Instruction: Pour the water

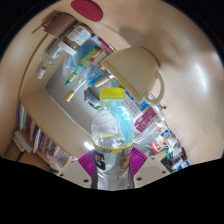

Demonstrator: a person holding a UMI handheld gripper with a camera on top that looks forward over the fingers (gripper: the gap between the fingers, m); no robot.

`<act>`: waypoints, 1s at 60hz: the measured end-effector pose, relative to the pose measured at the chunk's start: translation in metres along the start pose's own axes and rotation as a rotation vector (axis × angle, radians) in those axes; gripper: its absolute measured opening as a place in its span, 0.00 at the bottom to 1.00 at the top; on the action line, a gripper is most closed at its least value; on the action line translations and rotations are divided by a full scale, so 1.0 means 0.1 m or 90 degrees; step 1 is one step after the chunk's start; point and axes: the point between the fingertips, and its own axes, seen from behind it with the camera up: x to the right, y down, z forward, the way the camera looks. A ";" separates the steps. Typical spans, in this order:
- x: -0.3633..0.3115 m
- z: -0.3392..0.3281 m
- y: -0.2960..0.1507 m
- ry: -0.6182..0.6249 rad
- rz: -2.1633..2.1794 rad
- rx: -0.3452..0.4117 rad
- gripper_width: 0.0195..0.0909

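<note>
A clear plastic water bottle [111,125] with a yellow cap [112,95] and a blue label is held between the fingers of my gripper [111,162]. Both magenta pads [88,160] press on its lower body, so the gripper is shut on the bottle. The bottle is lifted and the whole scene appears tilted around it. Just beyond the cap stands a white mug [136,73] with a handle on a round pale table [55,55]. Water shows inside the bottle. The bottle's base is hidden between the fingers.
A magenta round object [87,8] lies at the far side of the table. Shelves with books and coloured items [85,50] run beyond the mug. More shelving [40,140] shows to the left of the fingers, and cluttered items [160,135] to the right.
</note>
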 end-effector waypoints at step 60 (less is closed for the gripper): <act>-1.72 -0.72 -2.23 0.306 -1.316 0.196 0.32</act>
